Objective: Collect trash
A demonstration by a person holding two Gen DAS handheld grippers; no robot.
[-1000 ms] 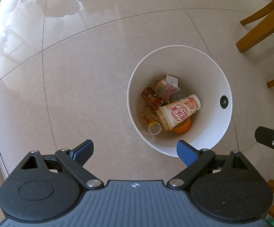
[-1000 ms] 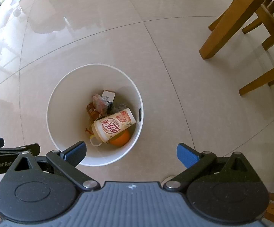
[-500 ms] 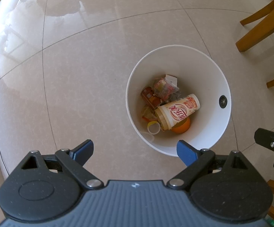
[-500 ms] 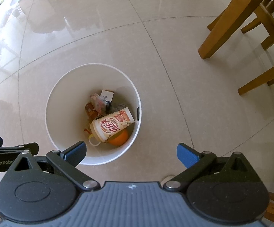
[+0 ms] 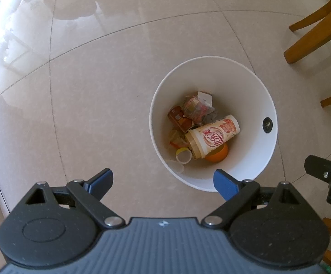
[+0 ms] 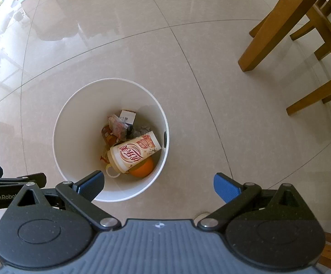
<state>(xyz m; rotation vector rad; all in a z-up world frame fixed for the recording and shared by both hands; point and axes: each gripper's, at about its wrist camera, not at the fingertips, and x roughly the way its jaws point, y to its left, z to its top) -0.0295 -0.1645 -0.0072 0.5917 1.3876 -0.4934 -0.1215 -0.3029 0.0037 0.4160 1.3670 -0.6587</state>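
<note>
Both the left gripper (image 5: 163,180) and the right gripper (image 6: 157,182) hang wide open and empty above the white bin (image 6: 74,114), where the light, easily squashed paper cup (image 6: 134,151) lies on its side, best held gently around its middle.

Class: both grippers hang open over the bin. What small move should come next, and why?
Probably lift both away to look for more trash: the left gripper and right gripper are open and empty, and the cup and orange already lie in the white bin.
</note>
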